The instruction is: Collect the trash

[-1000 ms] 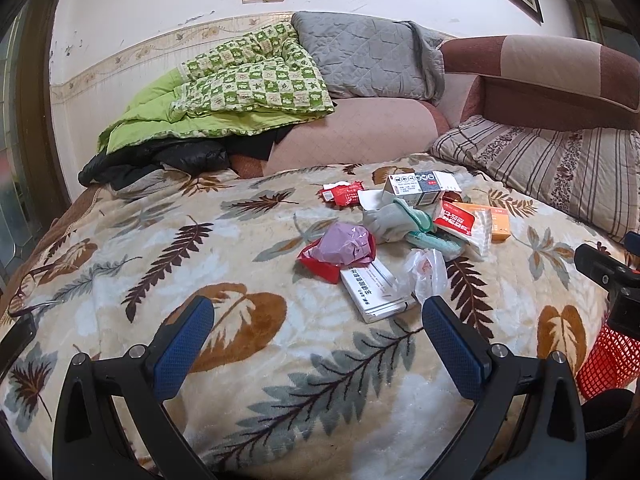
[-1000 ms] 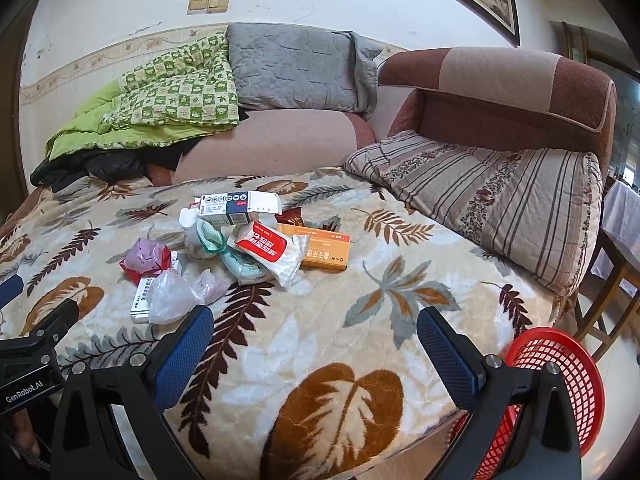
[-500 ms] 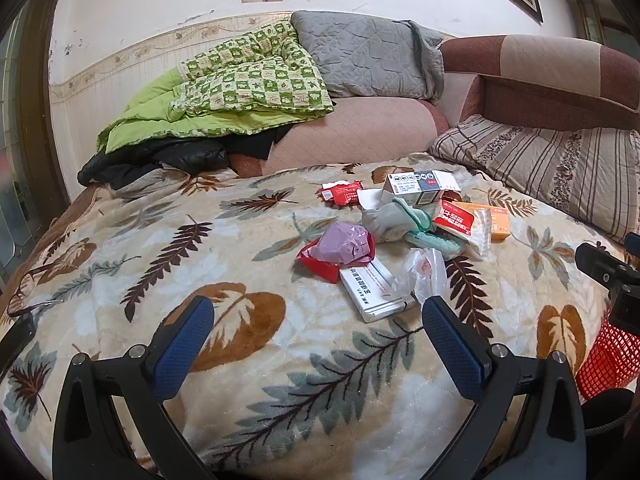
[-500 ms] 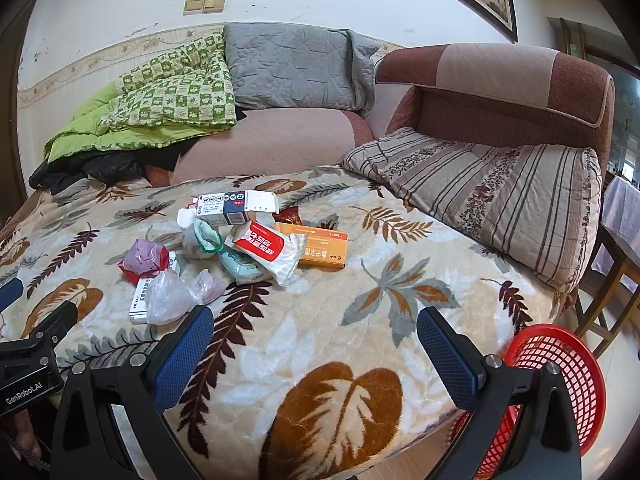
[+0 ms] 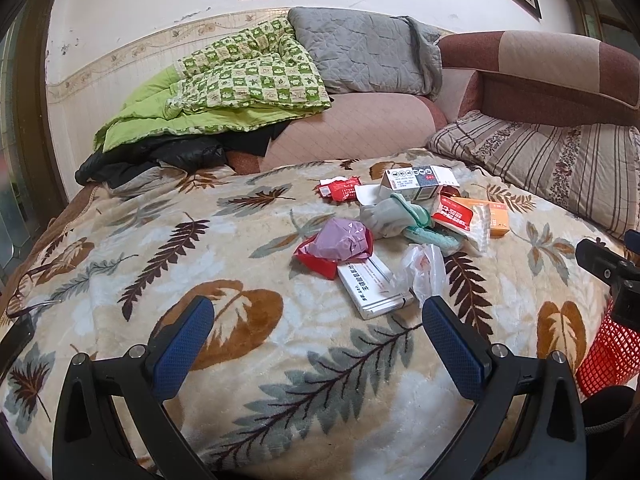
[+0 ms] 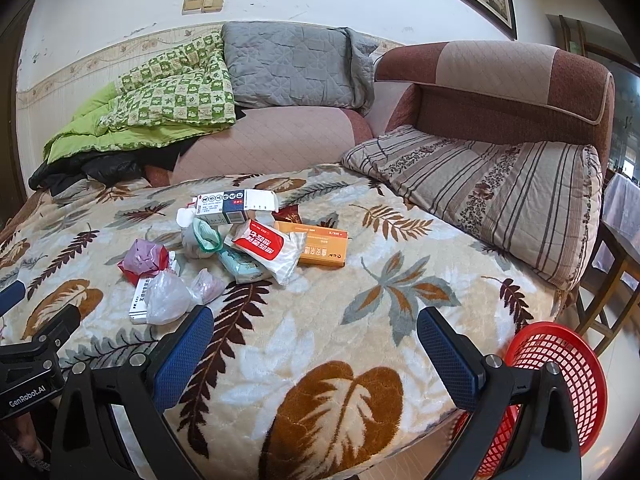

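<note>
Crinkled plastic bag (image 6: 166, 298) on plush blanket (image 6: 340, 320)

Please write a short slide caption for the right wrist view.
Open right claw over a leaf-print blanket, litter pile ahead, red basket beside the bed.

The right gripper (image 6: 314, 344) has moved a little closer to the trash pile (image 6: 240, 248), so the red basket (image 6: 560, 376) now looks bigger and nearer.
</note>
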Demonstrator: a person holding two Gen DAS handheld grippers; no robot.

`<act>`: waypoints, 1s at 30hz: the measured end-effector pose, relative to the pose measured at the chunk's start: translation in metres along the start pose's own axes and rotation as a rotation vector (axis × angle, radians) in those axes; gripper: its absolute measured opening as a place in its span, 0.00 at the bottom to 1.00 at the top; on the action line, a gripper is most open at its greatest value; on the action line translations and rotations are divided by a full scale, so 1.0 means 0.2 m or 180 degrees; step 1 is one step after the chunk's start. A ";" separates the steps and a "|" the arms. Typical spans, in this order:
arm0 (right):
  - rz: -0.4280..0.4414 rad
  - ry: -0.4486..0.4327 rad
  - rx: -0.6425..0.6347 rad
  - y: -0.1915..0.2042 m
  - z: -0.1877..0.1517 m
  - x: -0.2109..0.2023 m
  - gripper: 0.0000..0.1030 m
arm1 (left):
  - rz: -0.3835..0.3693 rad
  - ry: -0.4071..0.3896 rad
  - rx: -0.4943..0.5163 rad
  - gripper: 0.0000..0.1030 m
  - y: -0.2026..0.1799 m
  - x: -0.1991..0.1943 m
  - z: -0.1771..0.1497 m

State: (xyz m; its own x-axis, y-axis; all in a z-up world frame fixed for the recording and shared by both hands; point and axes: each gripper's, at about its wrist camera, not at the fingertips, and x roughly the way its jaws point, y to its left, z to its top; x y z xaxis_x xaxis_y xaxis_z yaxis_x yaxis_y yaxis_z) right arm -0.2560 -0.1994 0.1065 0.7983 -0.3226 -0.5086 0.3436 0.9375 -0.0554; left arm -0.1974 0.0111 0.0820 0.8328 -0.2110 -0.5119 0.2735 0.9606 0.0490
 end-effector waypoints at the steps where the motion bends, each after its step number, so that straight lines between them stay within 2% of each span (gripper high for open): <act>1: -0.0004 -0.0006 -0.0003 0.00 0.00 0.00 1.00 | -0.0004 0.0018 -0.0012 1.00 0.00 0.01 0.00; 7: 0.0009 0.0050 0.0038 0.01 -0.01 0.01 1.00 | -0.0047 0.0160 -0.0104 1.00 0.02 0.05 0.00; 9: 0.0022 0.0072 0.0054 0.01 0.00 0.03 1.00 | -0.0138 0.0255 -0.0166 1.00 0.03 0.08 0.01; 13: 0.0069 0.0109 0.0077 0.01 -0.01 0.04 1.00 | -0.0427 0.0556 -0.0582 1.00 0.14 0.17 0.01; 17: 0.0104 0.0139 0.0106 0.00 -0.01 0.05 1.00 | -0.0630 0.0717 -0.0940 0.99 0.23 0.23 0.01; 19: 0.0125 0.0161 0.0123 -0.01 0.00 0.06 1.00 | -0.0719 0.0766 -0.0987 0.90 0.23 0.25 0.02; 21: 0.0136 0.0189 0.0137 -0.01 0.00 0.07 1.00 | -0.0827 0.0827 -0.0940 0.70 0.20 0.28 0.04; 23: 0.0144 0.0215 0.0158 -0.01 0.00 0.08 1.00 | -0.0954 0.0929 -0.0846 0.69 0.15 0.32 0.08; 26: 0.0161 0.0240 0.0170 -0.01 0.00 0.09 1.00 | -0.1096 0.0894 -0.0821 0.69 0.11 0.34 0.13; 28: 0.0187 0.0244 0.0162 -0.01 0.00 0.09 1.00 | -0.1149 0.0977 -0.0887 0.60 0.11 0.39 0.15; 29: 0.0207 0.0253 0.0156 -0.01 0.00 0.09 1.00 | -0.1161 0.1050 -0.0946 0.49 0.12 0.43 0.15; 30: 0.0225 0.0262 0.0154 -0.01 0.00 0.10 1.00 | -0.1161 0.1143 -0.1032 0.47 0.15 0.47 0.16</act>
State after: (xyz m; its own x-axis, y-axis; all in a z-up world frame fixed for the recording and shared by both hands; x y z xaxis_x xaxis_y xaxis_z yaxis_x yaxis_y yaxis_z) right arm -0.2414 -0.2081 0.0965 0.7788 -0.2422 -0.5787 0.3129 0.9495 0.0237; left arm -0.0945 0.0134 0.0630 0.4830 -0.5170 -0.7067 0.3030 0.8559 -0.4191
